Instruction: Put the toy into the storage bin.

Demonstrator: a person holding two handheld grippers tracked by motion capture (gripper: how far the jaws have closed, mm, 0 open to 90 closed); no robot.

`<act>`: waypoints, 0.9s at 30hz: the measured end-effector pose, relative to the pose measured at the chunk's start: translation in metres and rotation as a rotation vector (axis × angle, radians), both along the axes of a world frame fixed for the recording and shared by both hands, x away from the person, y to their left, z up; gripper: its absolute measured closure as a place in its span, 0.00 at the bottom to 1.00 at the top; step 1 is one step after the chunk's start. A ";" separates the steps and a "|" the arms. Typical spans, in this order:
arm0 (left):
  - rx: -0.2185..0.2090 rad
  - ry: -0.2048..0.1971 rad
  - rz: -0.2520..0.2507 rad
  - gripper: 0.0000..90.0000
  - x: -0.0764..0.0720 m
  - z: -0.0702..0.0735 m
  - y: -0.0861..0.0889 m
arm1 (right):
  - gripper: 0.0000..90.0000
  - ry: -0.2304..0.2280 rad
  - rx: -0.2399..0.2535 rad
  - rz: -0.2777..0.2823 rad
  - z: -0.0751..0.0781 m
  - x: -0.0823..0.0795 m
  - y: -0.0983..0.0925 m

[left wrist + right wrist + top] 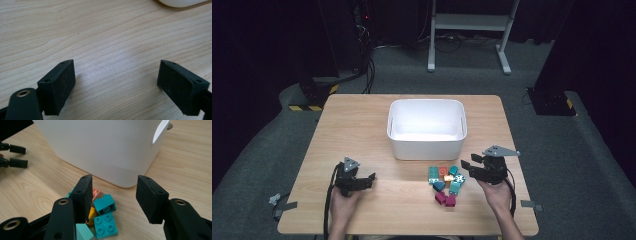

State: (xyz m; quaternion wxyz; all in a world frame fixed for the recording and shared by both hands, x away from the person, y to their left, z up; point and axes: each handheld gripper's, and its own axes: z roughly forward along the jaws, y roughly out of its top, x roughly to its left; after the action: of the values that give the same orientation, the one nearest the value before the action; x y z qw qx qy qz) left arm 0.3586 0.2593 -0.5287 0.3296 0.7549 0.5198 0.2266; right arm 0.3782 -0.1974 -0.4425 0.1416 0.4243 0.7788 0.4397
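- Tabletop [362,125] of pale wood is lying bare over its whole left half and along the far edge, leaving wide room there; the right edge is running close beside the right hand.
- White plastic bin [426,128] is standing at the middle of the table, toward the far side, with its near wall just behind the bricks.
- Toy bricks [447,184], teal, orange and magenta, are sitting in a tight cluster on the wood right of centre, near the front edge.
- Right gripper [468,167] is hovering at the cluster's right side, jaws standing apart with nothing between them; in the right gripper view a teal brick [106,205] is lying just beside the left jaw, possibly touching it.
- Left gripper [371,179] is resting low over bare wood at the left, jaws spread wide and holding nothing.
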 end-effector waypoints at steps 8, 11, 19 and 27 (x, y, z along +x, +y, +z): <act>0.000 0.000 0.000 0.17 0.000 0.000 0.000 | 0.52 0.031 -0.033 0.017 -0.021 0.003 0.012; 0.000 0.000 0.000 0.17 0.000 0.000 0.000 | 0.51 0.045 -0.039 0.023 -0.030 0.006 0.018; 0.001 0.000 0.000 0.17 0.000 0.000 0.000 | 0.50 0.067 -0.071 0.033 -0.043 0.011 0.028; 0.000 0.000 0.000 0.17 0.000 0.000 0.000 | 0.49 0.081 -0.090 0.038 -0.050 0.014 0.034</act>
State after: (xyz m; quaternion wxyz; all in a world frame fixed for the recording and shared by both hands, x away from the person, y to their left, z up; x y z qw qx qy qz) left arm 0.3586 0.2593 -0.5287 0.3295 0.7550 0.5197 0.2267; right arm 0.3925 -0.1636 -0.4929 0.1206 0.4201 0.8107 0.3895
